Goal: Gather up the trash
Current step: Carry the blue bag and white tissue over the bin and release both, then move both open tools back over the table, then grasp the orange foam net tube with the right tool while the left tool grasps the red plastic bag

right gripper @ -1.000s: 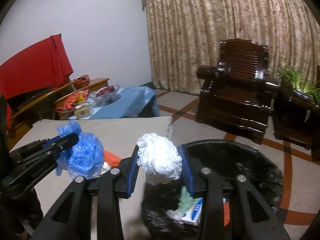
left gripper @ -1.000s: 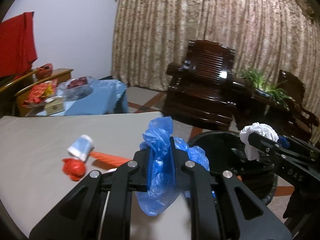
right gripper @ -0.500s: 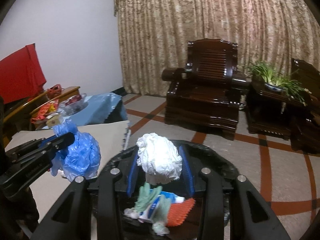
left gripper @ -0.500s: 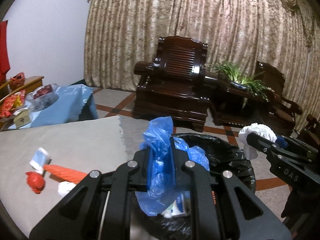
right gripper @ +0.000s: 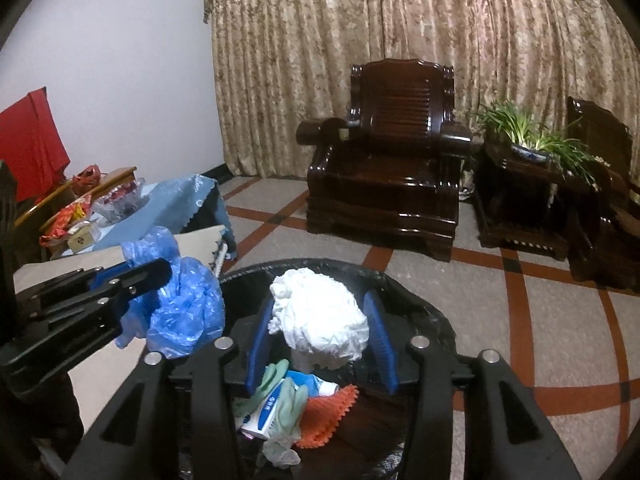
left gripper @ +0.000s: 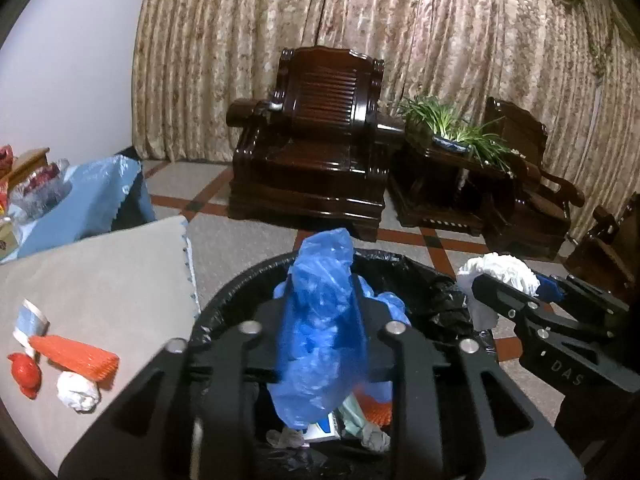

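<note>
My left gripper (left gripper: pixel 320 320) is shut on a crumpled blue plastic bag (left gripper: pixel 320 336) and holds it above the black-lined trash bin (left gripper: pixel 424 280). My right gripper (right gripper: pixel 320 332) is shut on a white paper wad (right gripper: pixel 320 320) and holds it over the same bin (right gripper: pixel 424 312). The bin holds a green glove (right gripper: pixel 280 396), a blue-white tube (right gripper: pixel 272 404) and an orange net (right gripper: pixel 328 412). On the grey table (left gripper: pixel 100 280) at left lie an orange net (left gripper: pixel 76 356), a red scrap (left gripper: pixel 24 372), a white wad (left gripper: pixel 78 392) and a blue-white wrapper (left gripper: pixel 30 320).
A dark wooden armchair (right gripper: pixel 392 176) stands behind the bin, with a side table and potted plant (right gripper: pixel 532 144) to its right. A blue-covered low table (right gripper: pixel 160 208) with bowls and packets stands at the left. A curtain covers the back wall.
Both grippers have moved right, away from the table, and now hang over the bin. Each still holds its piece of trash.
</note>
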{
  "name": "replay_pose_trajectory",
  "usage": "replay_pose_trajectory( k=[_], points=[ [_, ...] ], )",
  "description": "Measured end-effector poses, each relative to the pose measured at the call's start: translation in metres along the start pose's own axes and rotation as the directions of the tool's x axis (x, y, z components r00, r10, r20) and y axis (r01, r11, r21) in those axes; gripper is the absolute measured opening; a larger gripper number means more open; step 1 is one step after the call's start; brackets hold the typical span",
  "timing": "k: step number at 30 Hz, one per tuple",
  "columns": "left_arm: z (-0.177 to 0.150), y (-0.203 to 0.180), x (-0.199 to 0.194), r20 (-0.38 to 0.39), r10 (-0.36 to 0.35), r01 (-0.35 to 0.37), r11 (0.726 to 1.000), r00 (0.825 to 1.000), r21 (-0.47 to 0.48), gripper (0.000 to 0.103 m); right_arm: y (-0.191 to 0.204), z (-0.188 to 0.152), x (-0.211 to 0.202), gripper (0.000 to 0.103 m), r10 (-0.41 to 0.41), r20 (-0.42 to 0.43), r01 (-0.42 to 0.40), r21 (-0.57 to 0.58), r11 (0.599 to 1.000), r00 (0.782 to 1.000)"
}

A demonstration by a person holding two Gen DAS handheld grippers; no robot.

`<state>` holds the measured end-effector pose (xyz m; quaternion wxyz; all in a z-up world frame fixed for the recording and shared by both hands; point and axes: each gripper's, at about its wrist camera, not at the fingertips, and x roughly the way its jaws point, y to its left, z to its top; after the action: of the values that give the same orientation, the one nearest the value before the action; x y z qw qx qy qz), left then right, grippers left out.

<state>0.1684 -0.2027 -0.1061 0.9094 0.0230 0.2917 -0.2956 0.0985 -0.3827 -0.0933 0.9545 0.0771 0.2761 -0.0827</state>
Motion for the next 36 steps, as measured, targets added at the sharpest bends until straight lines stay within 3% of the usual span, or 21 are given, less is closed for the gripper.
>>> replay_pose_trajectory(
  k=[2, 5, 7, 9, 11, 13, 20, 27, 36],
  points=[
    [-0.002, 0.005, 0.003, -0.009, -0.002, 0.002, 1.0, 1.0, -0.007, 0.041, -0.003, -0.003, 0.0, 0.054, -0.013, 0.0, 0.013, 0.005, 1.0, 1.0],
    [-0.004, 0.017, 0.0, -0.006, 0.018, -0.018, 1.0, 1.0, -0.012, 0.05, -0.006, -0.006, -0.003, 0.068, -0.027, 0.008, 0.027, 0.014, 1.0, 1.0],
    [-0.005, 0.024, -0.005, 0.003, 0.038, -0.038, 0.999, 0.999, -0.017, 0.062, -0.006, -0.006, -0.005, 0.087, -0.035, 0.019, 0.035, 0.02, 0.999, 0.999],
    [-0.005, 0.032, -0.012, 0.019, 0.064, -0.064, 0.998, 0.998, -0.022, 0.07, -0.003, -0.006, -0.009, 0.095, -0.025, 0.034, 0.024, 0.031, 0.999, 0.999],
    [-0.006, 0.044, -0.023, 0.033, 0.103, -0.102, 0.994, 0.994, -0.035, 0.083, 0.002, -0.005, -0.012, 0.097, -0.007, 0.051, 0.005, 0.032, 0.999, 0.999],
    [-0.005, 0.053, -0.034, 0.044, 0.133, -0.131, 0.99, 0.99, -0.051, 0.089, 0.011, -0.003, -0.013, 0.097, 0.006, 0.053, -0.007, 0.022, 1.0, 0.999],
    [-0.021, 0.1, -0.078, 0.041, 0.253, -0.248, 0.963, 0.967, -0.102, 0.092, 0.053, -0.001, -0.007, 0.097, 0.088, 0.037, -0.088, 0.001, 0.996, 0.995],
    [-0.047, 0.156, -0.121, 0.01, 0.394, -0.387, 0.907, 0.919, -0.167, 0.092, 0.11, -0.007, 0.001, 0.097, 0.192, 0.003, -0.191, -0.058, 0.98, 0.981],
    [-0.069, 0.209, -0.158, -0.026, 0.507, -0.499, 0.835, 0.861, -0.231, 0.092, 0.182, -0.013, 0.01, 0.097, 0.306, -0.033, -0.307, -0.135, 0.942, 0.952]
  ],
)
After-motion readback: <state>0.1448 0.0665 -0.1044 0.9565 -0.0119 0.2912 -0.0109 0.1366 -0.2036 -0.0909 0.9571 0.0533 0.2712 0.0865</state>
